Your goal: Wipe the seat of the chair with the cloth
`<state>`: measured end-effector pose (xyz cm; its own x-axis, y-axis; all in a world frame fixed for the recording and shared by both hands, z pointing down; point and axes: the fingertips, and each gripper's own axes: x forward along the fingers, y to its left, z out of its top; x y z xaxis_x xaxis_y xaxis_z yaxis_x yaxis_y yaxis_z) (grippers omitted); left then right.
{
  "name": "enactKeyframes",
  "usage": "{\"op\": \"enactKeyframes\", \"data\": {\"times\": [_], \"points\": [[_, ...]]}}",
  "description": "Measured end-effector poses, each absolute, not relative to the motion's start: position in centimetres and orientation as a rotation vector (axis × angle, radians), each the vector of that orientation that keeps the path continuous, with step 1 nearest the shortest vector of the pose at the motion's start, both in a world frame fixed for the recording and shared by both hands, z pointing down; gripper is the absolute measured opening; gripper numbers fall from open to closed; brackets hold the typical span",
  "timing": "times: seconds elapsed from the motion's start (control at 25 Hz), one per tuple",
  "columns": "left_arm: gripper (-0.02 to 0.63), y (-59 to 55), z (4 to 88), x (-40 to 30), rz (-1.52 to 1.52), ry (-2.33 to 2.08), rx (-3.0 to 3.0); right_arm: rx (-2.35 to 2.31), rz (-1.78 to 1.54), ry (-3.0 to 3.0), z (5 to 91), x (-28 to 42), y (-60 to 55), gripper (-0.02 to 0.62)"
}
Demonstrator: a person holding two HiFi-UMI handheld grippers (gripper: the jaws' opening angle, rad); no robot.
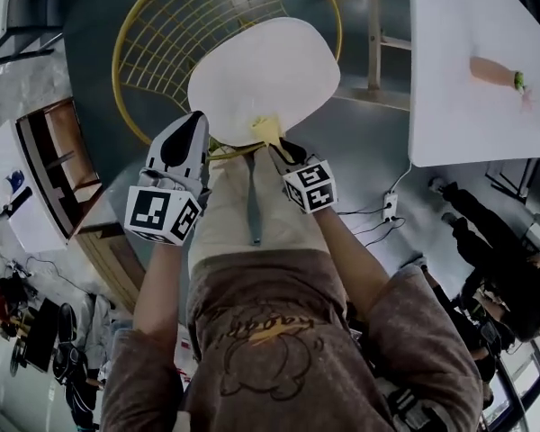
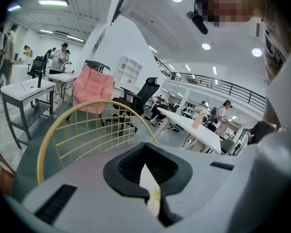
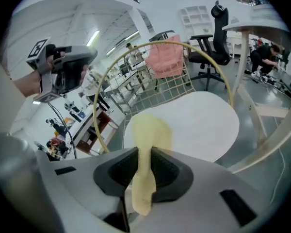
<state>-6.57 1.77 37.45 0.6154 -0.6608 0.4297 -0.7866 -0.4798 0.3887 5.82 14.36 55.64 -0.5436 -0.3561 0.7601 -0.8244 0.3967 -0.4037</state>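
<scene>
Two grippers sit at the chair's near edge. Our left gripper (image 1: 195,124) hangs just left of the seat, its jaws nearly together on nothing. Our right gripper (image 1: 276,148) is clamped on the pale yellow cloth (image 1: 265,130). The cloth lies on the near edge of the white rounded seat (image 1: 265,70) of the yellow wire-backed chair (image 1: 166,30).

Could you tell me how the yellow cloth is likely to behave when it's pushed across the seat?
Probably floppy: the cloth bunches and narrows where the right claw pinches it. Likely light, as a narrow pinch holds it. It may fold or drag on the smooth seat.
</scene>
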Motion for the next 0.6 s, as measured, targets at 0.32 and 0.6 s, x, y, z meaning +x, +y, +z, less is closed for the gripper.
{"op": "enactKeyframes", "data": {"times": [0.32,0.6], "points": [[0.008,3.4,29.0,-5.1,0.25,-1.12,2.331,1.215,1.046,-2.202,43.7,9.5,11.4,0.095],[0.009,2.8,22.6,-5.3,0.219,-1.096,2.42,1.354,0.931,-2.336,33.4,10.0,7.2,0.095]]}}
